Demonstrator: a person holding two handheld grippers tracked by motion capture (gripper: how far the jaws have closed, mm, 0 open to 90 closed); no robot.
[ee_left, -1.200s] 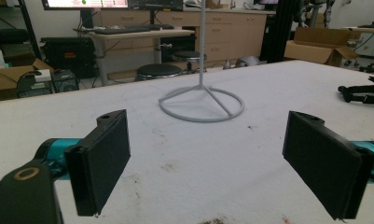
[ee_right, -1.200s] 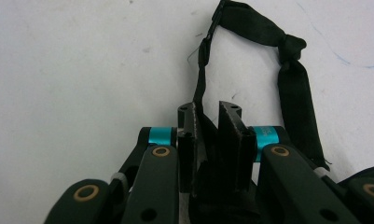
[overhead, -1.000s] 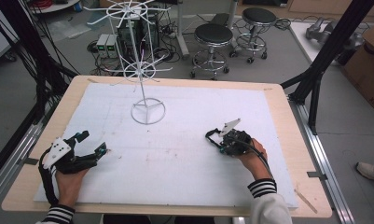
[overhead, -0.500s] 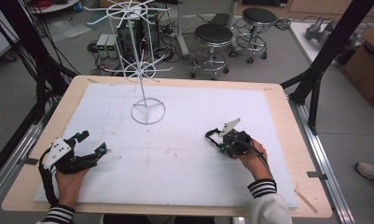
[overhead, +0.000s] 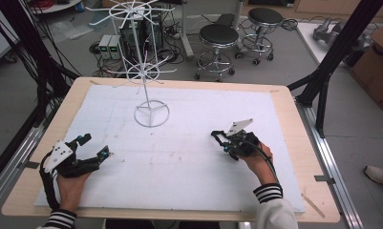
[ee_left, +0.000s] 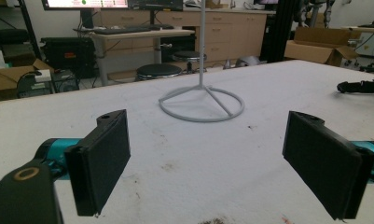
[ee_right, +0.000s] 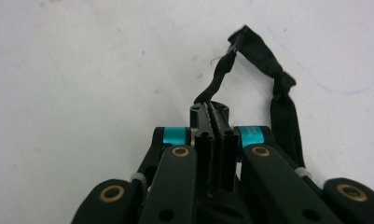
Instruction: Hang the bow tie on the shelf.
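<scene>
My right gripper rests on the white mat at the right, its jaws pressed together on a black fabric strap. The strap comes out from between the tips of the right gripper, loops forward and bends back along its right side. In the high view the strap lies just left of the gripper. My left gripper sits low at the mat's left edge, wide open. In the left gripper view the left gripper has nothing between its pads.
A white wire stand with a ring base rises at the mat's far centre-left; its base lies ahead of the left gripper. Stools, cables and black frame posts surround the wooden table.
</scene>
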